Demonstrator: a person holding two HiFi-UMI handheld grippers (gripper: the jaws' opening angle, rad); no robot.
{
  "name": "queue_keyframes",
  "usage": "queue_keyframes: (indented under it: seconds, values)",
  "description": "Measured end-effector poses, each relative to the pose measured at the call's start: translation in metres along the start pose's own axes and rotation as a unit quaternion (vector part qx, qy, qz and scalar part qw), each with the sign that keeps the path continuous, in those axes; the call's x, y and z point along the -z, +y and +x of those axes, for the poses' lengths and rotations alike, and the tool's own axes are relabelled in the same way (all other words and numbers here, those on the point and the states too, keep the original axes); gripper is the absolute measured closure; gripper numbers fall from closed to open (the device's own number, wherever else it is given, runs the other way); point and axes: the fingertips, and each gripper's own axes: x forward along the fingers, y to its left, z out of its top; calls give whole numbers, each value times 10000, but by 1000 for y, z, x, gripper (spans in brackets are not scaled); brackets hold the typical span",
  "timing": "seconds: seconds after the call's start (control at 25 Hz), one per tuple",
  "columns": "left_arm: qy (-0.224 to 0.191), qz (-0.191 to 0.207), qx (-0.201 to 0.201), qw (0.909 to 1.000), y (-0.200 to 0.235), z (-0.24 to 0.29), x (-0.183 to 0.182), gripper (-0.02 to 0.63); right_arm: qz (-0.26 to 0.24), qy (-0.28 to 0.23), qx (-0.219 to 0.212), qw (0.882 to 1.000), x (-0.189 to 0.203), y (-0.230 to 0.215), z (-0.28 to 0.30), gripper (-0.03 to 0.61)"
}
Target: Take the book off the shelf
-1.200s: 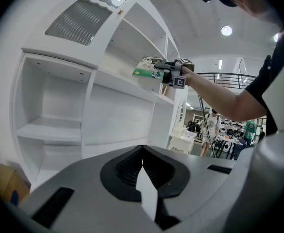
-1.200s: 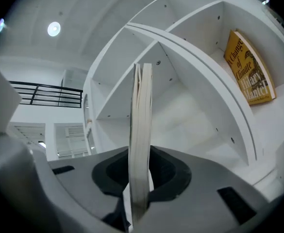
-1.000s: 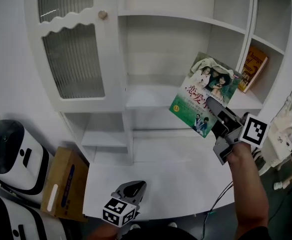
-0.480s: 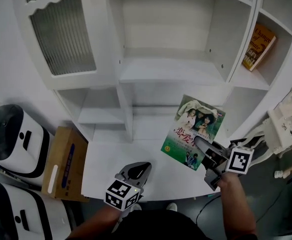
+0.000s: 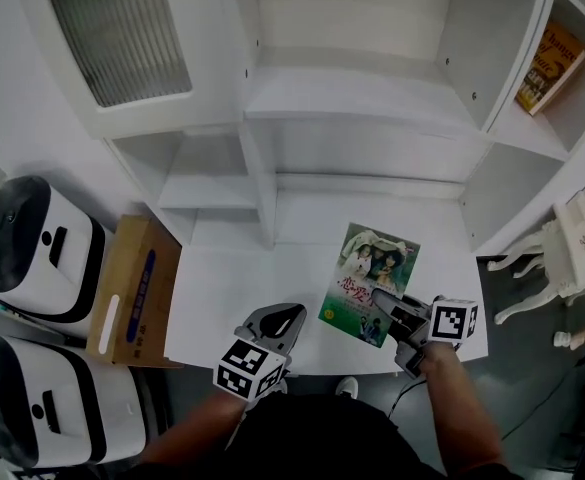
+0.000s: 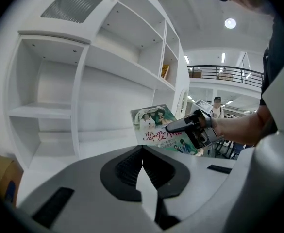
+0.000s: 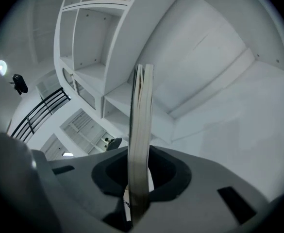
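**Book clear of the shelf unit, R gripper gripping it**

The book (image 5: pixel 370 283) is sitting clear of the white shelf unit (image 5: pixel 352 98), in front of its lowest bay and low over the tabletop (image 5: pixel 222 298) at the unit's foot. Can't tell whether it's touching the top yet. The right gripper (image 5: pixel 380 298) is clamping it by the near edge. In the right gripper view the page block is standing edge-on between the pads, pinched tight.

The left gripper (image 5: pixel 290 314) is idling in front of the unit too, to the book's left, w/ jaws closed together and nothing in them.

Doing the step well, as I judge it:
- Be levelling the cover before setting down, so a corner isn't landing first.
- Be holding the pinch firm till the tabletop is carrying the weight. It's a thin paperback and is likely sagging away from the grip.
- Then be opening wide and backing straight out, so the pads aren't dragging the cover.

Materials etc.: the cover is glossy, green w/ a photo and red characters. The pages are pale, slightly fanned. The unit and tabletop are smooth painted white and flat, prob. slippery. An orange-brown book (image 5: pixel 550 53) is leaning in the unit's far-right bay. A cardboard box (image 5: pixel 132 288) is lying left of the unit's foot.
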Motion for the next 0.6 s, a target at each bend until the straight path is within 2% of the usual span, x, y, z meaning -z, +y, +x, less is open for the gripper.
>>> queue_keyframes:
  seconds: [0.36,0.6]
  values:
    - [463,-209,-335,9981,19,0,45,603,472,875,163,9949,58,-56,35,497]
    - [947,-483,-528,9929,25,-4,81,603,993,1485,279,9835,98,-97,64,497]
